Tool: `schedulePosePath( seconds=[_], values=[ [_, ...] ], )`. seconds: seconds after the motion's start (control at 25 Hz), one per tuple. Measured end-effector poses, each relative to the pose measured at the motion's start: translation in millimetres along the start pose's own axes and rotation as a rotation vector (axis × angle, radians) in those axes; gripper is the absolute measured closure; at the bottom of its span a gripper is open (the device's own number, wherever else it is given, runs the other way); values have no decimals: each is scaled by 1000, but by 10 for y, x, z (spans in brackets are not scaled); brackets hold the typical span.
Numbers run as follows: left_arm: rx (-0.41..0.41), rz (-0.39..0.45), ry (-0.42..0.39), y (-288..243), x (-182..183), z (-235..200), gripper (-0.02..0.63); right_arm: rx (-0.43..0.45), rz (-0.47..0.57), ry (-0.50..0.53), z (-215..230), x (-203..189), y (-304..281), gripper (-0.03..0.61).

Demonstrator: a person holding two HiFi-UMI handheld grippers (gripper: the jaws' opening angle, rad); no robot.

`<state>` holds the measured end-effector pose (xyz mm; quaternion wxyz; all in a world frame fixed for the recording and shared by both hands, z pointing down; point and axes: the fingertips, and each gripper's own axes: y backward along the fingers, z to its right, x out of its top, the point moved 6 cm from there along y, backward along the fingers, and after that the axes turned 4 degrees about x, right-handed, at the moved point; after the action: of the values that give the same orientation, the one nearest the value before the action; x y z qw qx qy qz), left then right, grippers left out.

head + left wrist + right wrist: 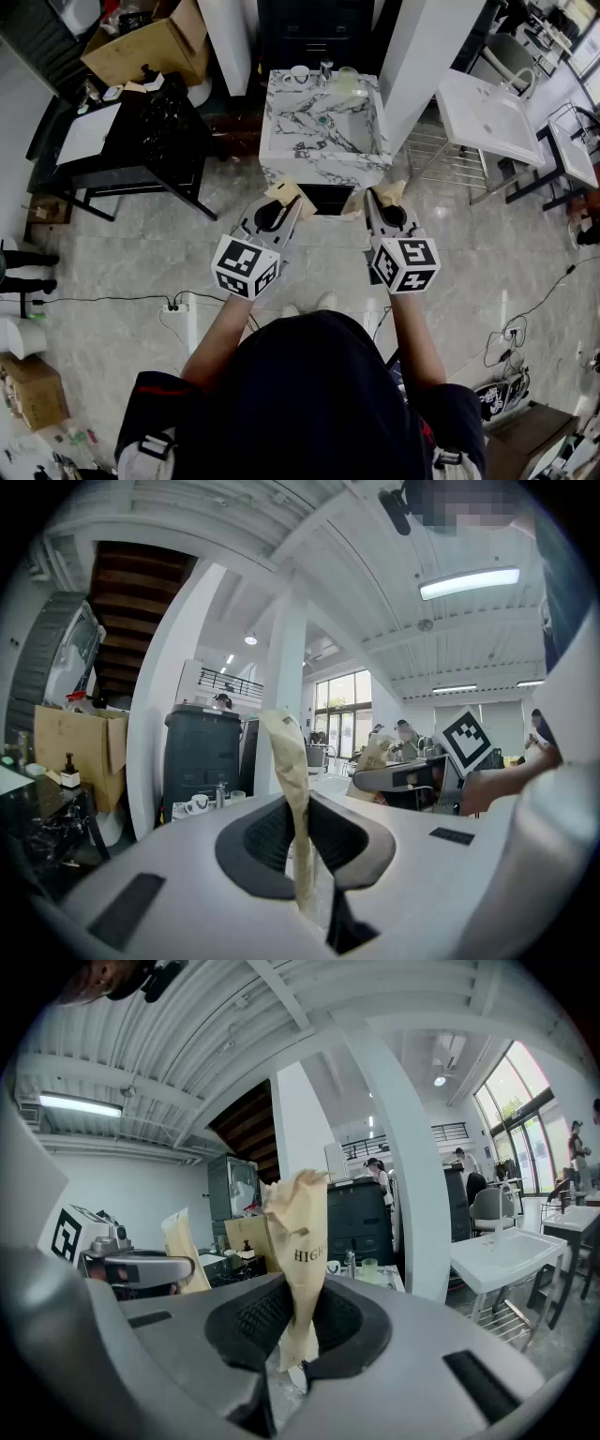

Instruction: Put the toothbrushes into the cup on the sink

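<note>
Both grippers are held side by side above the floor, short of the marble sink (pixel 281 141). My left gripper (pixel 281 197) is shut on a tan paper-wrapped toothbrush (pixel 291 789) that stands up between its jaws. My right gripper (pixel 380 195) is shut on a second paper-wrapped toothbrush (pixel 302 1260) printed with dark letters. At the sink's far edge stand a pale translucent cup (pixel 348 80), a white mug (pixel 300 73) and a faucet (pixel 325 70). In the right gripper view the cup (pixel 369 1267) shows beyond the packet.
A black table (pixel 141 131) with a cardboard box (pixel 150 47) stands to the left of the sink. A white basin on a wire rack (pixel 487 112) stands to the right. White columns flank the sink. Cables and a power strip (pixel 173 307) lie on the floor.
</note>
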<state>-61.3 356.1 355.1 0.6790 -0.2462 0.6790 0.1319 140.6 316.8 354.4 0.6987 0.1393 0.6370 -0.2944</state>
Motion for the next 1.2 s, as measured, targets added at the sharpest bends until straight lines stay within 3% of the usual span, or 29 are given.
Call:
schedulePosePath(
  seconds=[0.44, 0.68, 0.92, 1.2],
  values=[
    [13, -8, 16, -24, -13, 72, 575, 28, -12, -40, 31, -42, 6, 509],
    [32, -13, 28, -91, -57, 76, 575, 43, -24, -26, 107, -72, -16, 509],
    [43, -24, 31, -262, -86, 124, 575, 61, -35, 60, 220, -60, -55, 509],
    [56, -33, 34, -549, -83, 241, 575, 90, -43, 44, 516, -82, -88, 509]
  ],
)
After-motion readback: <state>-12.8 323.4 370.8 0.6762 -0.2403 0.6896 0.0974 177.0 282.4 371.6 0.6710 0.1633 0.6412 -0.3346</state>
